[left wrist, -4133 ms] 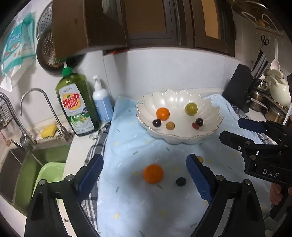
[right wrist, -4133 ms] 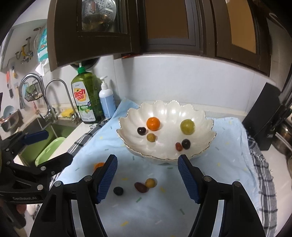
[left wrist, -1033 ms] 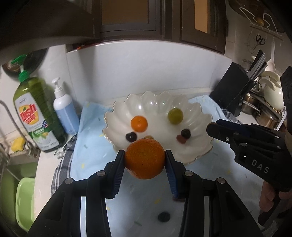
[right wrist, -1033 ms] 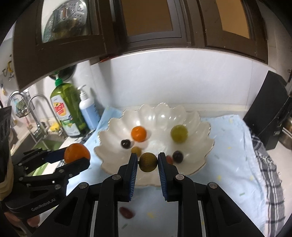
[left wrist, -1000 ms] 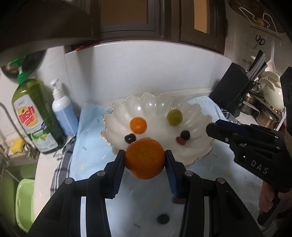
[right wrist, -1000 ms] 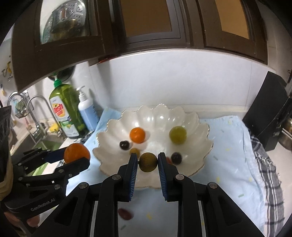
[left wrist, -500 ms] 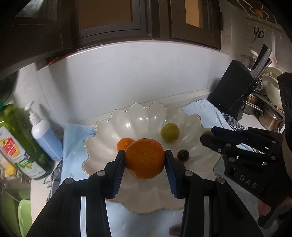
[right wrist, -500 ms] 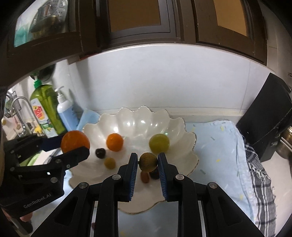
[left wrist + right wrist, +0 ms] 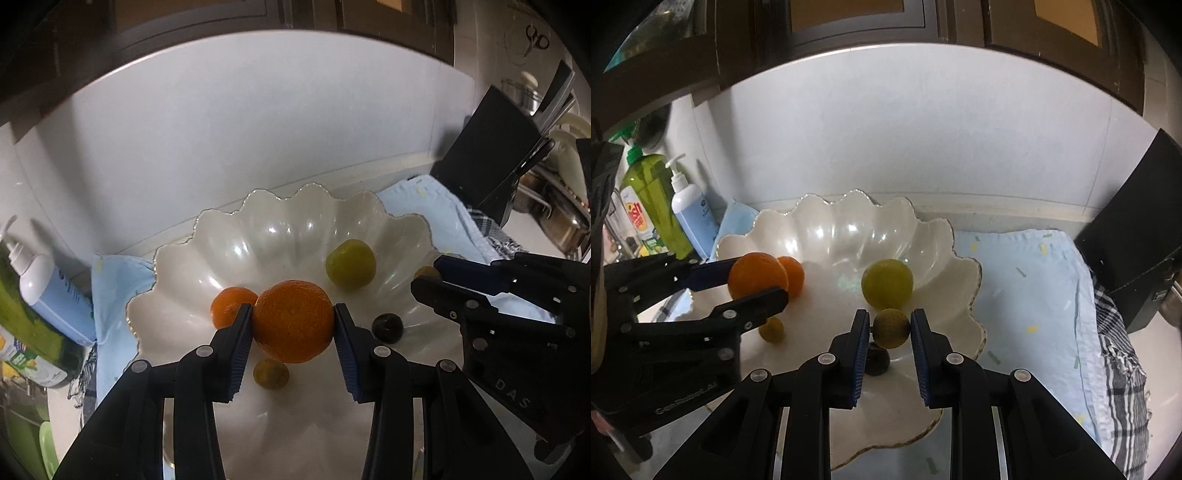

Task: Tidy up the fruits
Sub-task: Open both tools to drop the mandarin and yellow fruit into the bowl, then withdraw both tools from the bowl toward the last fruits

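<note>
White kitchen wall fills the upper frame above a scalloped bowl (image 9: 207, 295) at centre, on a blue cloth (image 9: 1034, 295). Over it the left gripper (image 9: 293, 323) pinches an orange (image 9: 293, 321) across its middle, the right gripper (image 9: 889, 328) a small brownish fruit (image 9: 891, 328); both probably light, firm-skinned and rollable, so release low

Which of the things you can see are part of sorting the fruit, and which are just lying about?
Part of the job: large orange in the left gripper; small brownish fruit in the right gripper; scalloped white bowl with its fruit.

Lying about: dish soap bottle; pump bottle; knife block.
</note>
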`<state>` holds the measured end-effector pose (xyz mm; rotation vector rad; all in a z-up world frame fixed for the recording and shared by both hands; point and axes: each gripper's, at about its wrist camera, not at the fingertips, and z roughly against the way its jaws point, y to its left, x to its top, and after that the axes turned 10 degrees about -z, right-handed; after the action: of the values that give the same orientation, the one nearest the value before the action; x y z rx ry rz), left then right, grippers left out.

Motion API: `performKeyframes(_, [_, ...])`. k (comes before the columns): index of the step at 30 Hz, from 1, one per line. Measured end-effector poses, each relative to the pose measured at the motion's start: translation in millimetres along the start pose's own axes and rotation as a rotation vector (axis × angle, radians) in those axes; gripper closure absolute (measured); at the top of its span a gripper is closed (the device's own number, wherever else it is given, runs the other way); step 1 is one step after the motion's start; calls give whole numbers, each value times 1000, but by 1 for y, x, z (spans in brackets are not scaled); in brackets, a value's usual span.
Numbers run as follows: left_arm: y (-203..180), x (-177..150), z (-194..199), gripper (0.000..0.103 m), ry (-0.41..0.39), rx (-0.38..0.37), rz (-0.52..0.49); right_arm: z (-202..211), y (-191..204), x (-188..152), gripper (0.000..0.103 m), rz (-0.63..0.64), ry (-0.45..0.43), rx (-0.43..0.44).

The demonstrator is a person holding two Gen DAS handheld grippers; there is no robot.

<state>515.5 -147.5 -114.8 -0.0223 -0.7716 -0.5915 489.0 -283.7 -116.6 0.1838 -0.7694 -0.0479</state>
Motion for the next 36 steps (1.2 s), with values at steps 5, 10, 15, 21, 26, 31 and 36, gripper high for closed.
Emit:
performKeyframes(5, [-1, 4, -10, 60, 16, -2, -6, -8, 0, 1, 78, 4, 12, 2])
performKeyframes(10, [1, 5, -14, 49, 29, 7, -6, -11, 1, 1, 78, 11, 8, -14])
performKeyframes(15, [5, 7, -5, 32, 6, 73, -14, -11, -1, 2, 64, 4, 6, -36])
performKeyframes(21, [11, 4, 12, 20, -13, 131, 0, 1, -3, 1, 60, -13, -29, -63])
performKeyframes(26, [15, 1, 33, 12, -47, 176, 20, 19, 0, 1, 48, -10, -79, -78])
performKeyframes(31, [18, -2, 55, 7, -79, 191, 49, 37, 3, 0, 45, -14, -106, -67])
performKeyframes(36, [18, -8, 79, 6, -111, 198, 66, 57, 12, -5, 44, -2, -135, -48])
